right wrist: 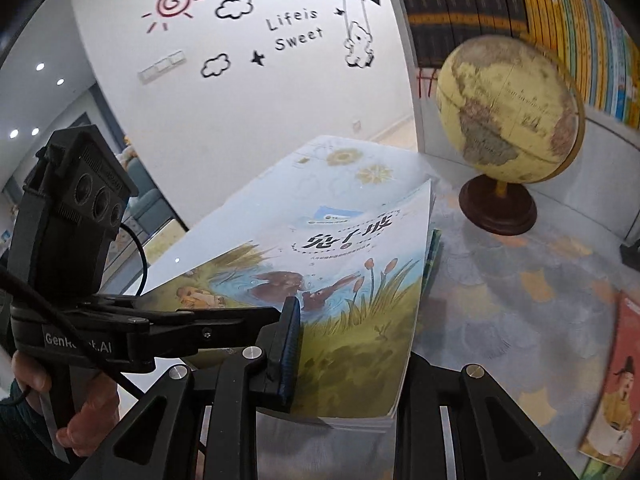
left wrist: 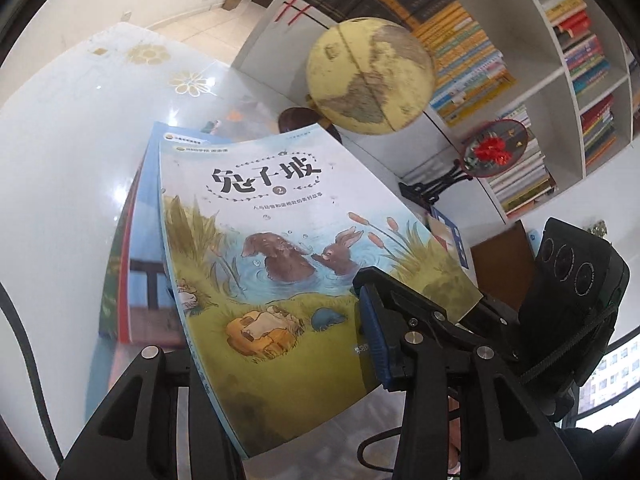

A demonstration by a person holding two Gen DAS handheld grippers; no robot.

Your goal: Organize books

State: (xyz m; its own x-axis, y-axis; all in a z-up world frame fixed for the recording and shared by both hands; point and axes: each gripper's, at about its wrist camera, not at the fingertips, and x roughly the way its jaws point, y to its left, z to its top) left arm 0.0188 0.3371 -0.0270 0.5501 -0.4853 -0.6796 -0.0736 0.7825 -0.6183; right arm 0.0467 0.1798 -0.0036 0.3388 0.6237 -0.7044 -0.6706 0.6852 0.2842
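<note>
The right gripper (right wrist: 340, 344) has its jaws clenched on the near edge of the rabbit book (right wrist: 352, 280), whose long axis runs straight ahead, away from the jaws. The left gripper (left wrist: 280, 344) straddles the same book's other near corner, apparently gripping it, though I cannot tell how firmly. Just under the book lies a stack of books (left wrist: 132, 248) on the surface (left wrist: 60, 160). Beyond stands a globe (right wrist: 508, 112), then the bookshelf (left wrist: 552, 92).

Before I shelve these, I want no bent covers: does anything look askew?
Yes: the rabbit book sits skewed on the stack below, and its cover bows. One orange book lies apart on the table.
</note>
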